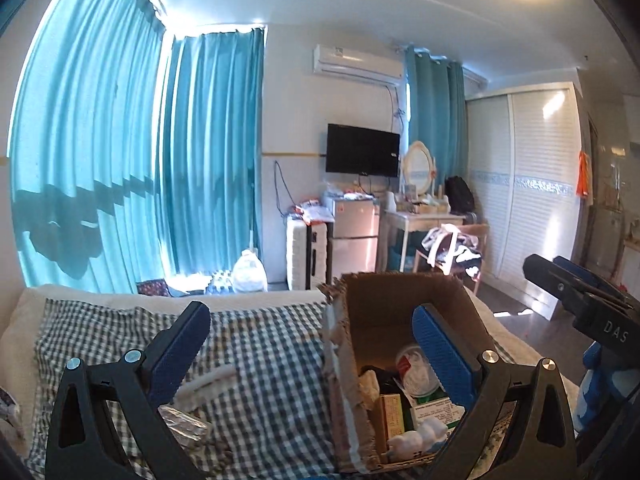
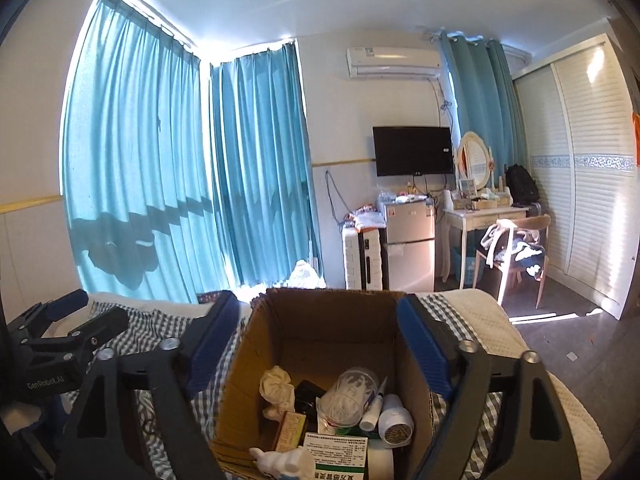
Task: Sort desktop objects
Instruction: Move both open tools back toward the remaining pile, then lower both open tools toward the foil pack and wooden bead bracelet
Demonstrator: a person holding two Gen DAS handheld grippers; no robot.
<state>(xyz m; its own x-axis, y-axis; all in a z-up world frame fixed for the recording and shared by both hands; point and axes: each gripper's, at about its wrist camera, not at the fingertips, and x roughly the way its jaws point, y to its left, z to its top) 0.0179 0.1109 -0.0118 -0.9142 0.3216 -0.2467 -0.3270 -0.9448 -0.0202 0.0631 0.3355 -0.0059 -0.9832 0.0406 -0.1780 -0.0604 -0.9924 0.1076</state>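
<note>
One cardboard box point(image 2: 320, 332), two tongs point(image 2: 320, 320)

Right tool point(image 2: 318, 328) is spread wide with nothing in it, hanging over an open cardboard box point(image 2: 320, 332) on the checked bedsheet point(image 2: 160, 324). Box holds a white bottle point(image 2: 394, 420), crumpled tissue point(image 2: 276, 390) and a green-and-white medicine carton point(image 2: 336, 456). Left tool point(image 2: 80, 312) shows at the left edge.

Cardboard box point(image 2: 320, 332) on bed point(image 2: 500, 320)

Two handheld tools, both matte black plastic. Left gripper point(image 1: 310, 350): triangular-cutout arms, silver round screws at the pivots, blue textured pads point(image 1: 444, 354) on the fingers, white "GenRobot.AI" lettering on the body. Right gripper point(image 2: 318, 344): same build, white "DAS" marking on its side.
</note>
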